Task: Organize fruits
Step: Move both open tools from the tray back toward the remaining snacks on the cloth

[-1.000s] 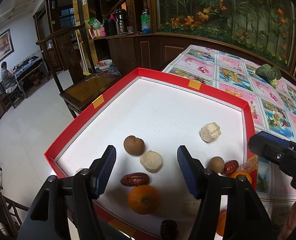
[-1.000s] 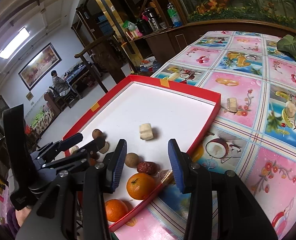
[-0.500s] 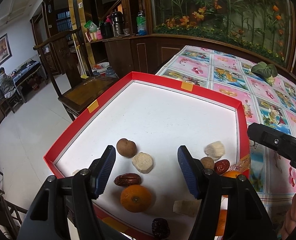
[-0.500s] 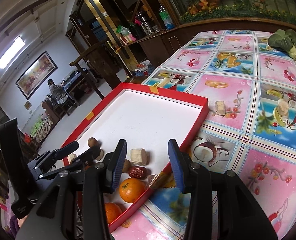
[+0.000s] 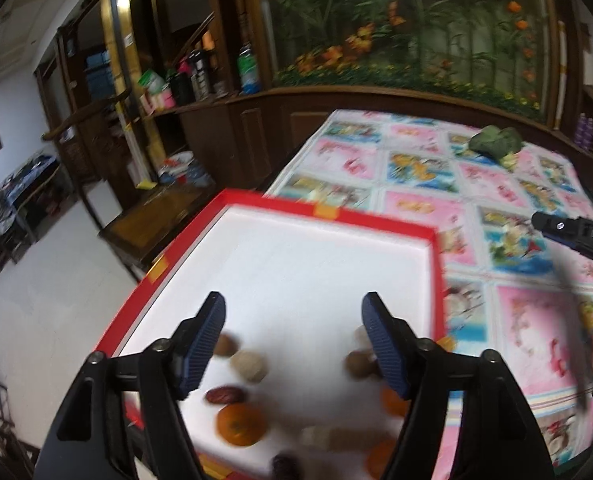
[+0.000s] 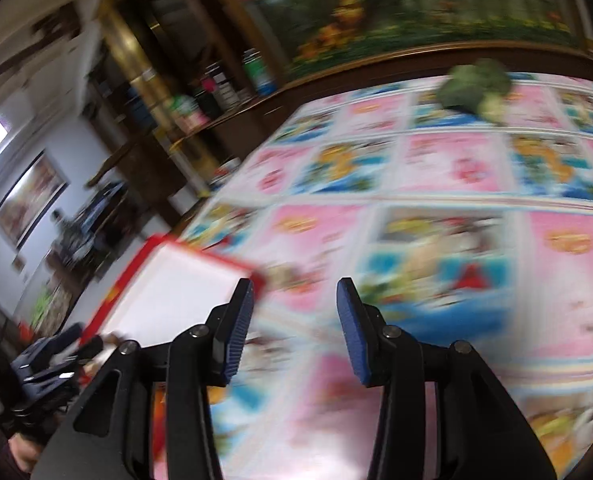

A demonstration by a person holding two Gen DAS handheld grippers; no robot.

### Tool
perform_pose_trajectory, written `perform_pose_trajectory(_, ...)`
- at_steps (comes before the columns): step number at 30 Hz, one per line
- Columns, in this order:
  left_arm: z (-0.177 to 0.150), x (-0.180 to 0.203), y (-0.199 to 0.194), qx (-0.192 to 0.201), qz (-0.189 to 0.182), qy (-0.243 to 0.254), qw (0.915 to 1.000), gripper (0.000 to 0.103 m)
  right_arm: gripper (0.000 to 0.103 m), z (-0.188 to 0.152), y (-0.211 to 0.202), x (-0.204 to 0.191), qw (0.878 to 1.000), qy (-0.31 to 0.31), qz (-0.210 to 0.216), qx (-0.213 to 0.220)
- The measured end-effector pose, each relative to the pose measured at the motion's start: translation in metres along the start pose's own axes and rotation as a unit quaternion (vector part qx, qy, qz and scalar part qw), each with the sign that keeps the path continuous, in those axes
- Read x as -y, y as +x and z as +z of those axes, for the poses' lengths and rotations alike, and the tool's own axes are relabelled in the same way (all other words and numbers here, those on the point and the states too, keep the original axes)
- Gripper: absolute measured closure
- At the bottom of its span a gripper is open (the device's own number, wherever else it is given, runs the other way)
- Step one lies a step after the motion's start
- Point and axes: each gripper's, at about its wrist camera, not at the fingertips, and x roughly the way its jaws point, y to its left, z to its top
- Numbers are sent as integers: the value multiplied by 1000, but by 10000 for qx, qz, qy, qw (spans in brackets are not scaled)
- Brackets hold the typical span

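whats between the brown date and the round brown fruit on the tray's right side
Left wrist view: only bare white tray floor between the date and that fruit.

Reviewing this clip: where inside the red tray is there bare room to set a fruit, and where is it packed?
Free: the white floor of the red tray from its far rim down to about the left tongs, whose jaws are opening with nothing between them. Crowded: the near end, around the orange, the red date and the brown fruit.

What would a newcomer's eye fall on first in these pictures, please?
The red tray with its white floor stands out, its near end scattered with fruit such as an orange and a date. Around it spreads the pink picture tablecloth, with a green vegetable at its far end.
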Motion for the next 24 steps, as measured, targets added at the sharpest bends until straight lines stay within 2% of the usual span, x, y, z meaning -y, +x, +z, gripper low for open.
perform_pose_trajectory(3,12,20,0,98,-162,223,9996,30,58,12,-6,44,9985,474,-272,74)
perform_pose_trajectory(6,20,40,6,111,-297,456,9985,30,58,20,-4,67,9948,1010,-138,66)
perform_pose_trajectory(10,20,57,8,31,-512,656,9965,30,58,21,5,67,9938,1095,127,-125)
perform_pose_trajectory(16,5,82,20,-542,-1405,582,9869,30,58,21,23,61,9939,1059,127,-273)
perform_pose_trajectory(17,3,87,22,-608,-1482,589,9853,30,58,20,27,60,9940,1037,75,-325)
perform_pose_trajectory(21,-2,104,27,-760,-1612,676,9817,30,58,19,40,51,9956,637,-571,-374)
perform_pose_trajectory(24,-5,111,35,-847,-1619,665,9809,30,58,16,48,44,9949,359,-825,-463)
